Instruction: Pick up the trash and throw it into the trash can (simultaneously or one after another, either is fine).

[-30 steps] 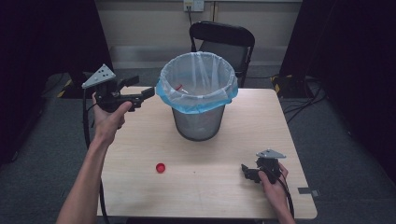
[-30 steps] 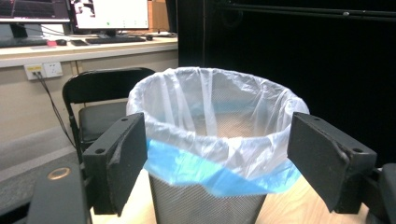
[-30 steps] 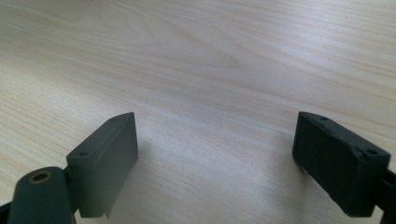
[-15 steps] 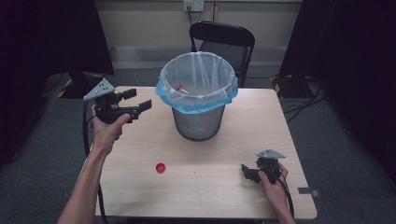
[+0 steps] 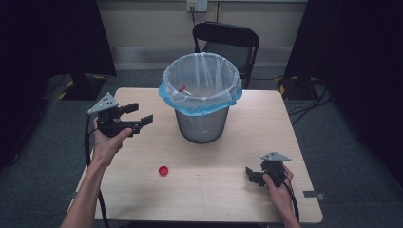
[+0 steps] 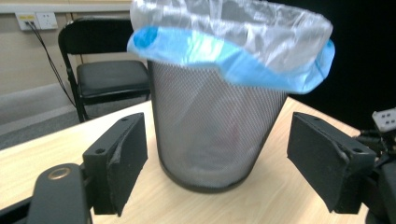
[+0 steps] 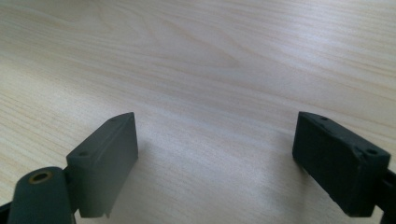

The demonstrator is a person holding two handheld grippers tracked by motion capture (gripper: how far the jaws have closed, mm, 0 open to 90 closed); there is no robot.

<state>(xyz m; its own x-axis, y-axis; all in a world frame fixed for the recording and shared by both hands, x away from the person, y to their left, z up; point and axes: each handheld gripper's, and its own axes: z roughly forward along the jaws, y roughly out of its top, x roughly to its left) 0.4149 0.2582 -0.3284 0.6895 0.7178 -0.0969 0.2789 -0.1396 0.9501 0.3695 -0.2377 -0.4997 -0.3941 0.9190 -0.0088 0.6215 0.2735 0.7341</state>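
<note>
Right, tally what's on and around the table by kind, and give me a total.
Mesh bins with a blue-edged liner: 1
Red bottle caps: 1
Handheld grippers, left gripper and right gripper: 2
Black folding chairs: 1
Tables: 1
Total: 6

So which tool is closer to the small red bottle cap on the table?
Left tool, up-left of the red bottle cap; right tool sits farther right.

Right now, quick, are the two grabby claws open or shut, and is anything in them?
Left gripper: open, holding nothing, pointed at the mesh bin.
Right gripper: open, holding nothing, low over the table.
</note>
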